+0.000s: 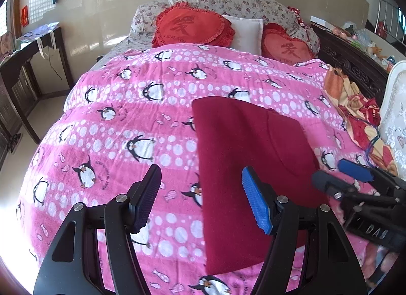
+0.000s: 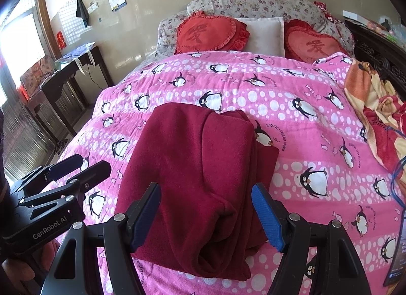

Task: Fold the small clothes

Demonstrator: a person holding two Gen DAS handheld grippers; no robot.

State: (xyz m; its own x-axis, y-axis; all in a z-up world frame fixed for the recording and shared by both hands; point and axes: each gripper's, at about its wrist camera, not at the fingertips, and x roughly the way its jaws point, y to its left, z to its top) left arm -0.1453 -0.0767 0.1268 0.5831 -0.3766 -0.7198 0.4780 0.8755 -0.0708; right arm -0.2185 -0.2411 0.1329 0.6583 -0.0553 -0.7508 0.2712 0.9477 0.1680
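A dark red fleece garment (image 2: 200, 180) lies folded into a thick oblong on the pink penguin blanket (image 2: 304, 122); it also shows in the left wrist view (image 1: 248, 158). My right gripper (image 2: 206, 213) is open and empty, its fingers on either side of the garment's near end, above it. My left gripper (image 1: 203, 201) is open and empty over the garment's left edge and the blanket. Each gripper shows in the other's view: the right one (image 1: 337, 175) by the garment's right edge, the left one (image 2: 81, 165) left of the garment.
Red heart cushions (image 1: 192, 27) and a white pillow (image 1: 247, 32) lie at the bed's head. An orange floral blanket (image 1: 355, 107) is bunched at the right edge. A dark wooden side table (image 1: 28, 66) stands at the left wall. A carved dark bed frame (image 1: 355, 64) runs along the right.
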